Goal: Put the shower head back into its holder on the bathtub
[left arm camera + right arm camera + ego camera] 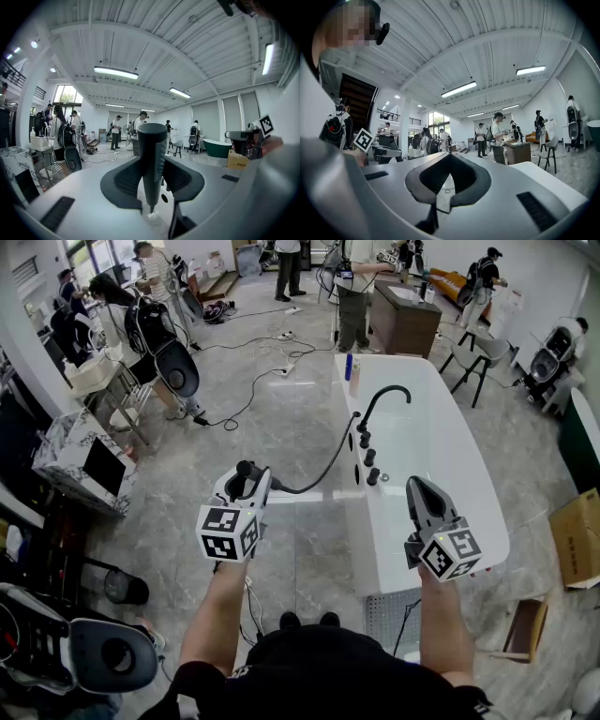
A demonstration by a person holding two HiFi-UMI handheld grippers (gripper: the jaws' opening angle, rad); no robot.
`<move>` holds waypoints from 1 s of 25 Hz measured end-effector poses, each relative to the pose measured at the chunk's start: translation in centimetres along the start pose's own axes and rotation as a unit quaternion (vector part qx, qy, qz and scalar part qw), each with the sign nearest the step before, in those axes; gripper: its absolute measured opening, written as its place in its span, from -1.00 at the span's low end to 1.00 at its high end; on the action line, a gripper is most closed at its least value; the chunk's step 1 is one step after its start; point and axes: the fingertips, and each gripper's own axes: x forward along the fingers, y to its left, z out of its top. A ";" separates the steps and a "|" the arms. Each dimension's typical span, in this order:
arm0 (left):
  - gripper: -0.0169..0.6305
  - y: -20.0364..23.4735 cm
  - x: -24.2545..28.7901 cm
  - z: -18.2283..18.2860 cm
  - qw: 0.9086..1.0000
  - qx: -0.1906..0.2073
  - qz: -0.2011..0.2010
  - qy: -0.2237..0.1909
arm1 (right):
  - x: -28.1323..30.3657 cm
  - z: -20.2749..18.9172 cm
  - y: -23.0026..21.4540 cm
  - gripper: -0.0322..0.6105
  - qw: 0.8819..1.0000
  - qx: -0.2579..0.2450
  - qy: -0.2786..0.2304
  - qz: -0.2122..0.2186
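Note:
In the head view my left gripper (246, 487) is shut on the black shower head (245, 471), held over the floor to the left of the white bathtub (455, 456). Its black hose (323, 468) runs from the handle to the tub's left rim. There stand a curved black faucet (383, 396) and a row of black knobs (367, 457). In the left gripper view the shower head's dark handle (151, 154) stands upright between the pads of the left gripper (152, 180). My right gripper (422, 495) hovers over the tub's near end, shut and empty; in its own view the right gripper (449, 183) has its jaws together.
A blue bottle (349, 365) stands on the tub's far rim. Cables (253, 390) trail over the grey floor. Several people stand at the back near a wooden cabinet (405, 322). A cardboard box (577, 540) sits at the right, black equipment (98, 652) at the lower left.

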 end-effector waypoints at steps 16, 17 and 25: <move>-0.51 -3.1 0.5 1.1 1.000 -0.004 0.007 -0.005 | -1.9 0.0 -2.4 -0.87 1.000 0.014 -0.004 -0.007; -0.51 -3.4 0.4 1.4 1.000 -0.003 0.008 -0.007 | -2.1 0.2 -2.5 -0.87 1.000 0.017 -0.006 -0.004; -0.51 -5.8 0.6 0.8 1.000 -0.005 0.010 -0.007 | -3.8 -1.4 -3.7 -0.86 0.998 0.066 -0.006 0.017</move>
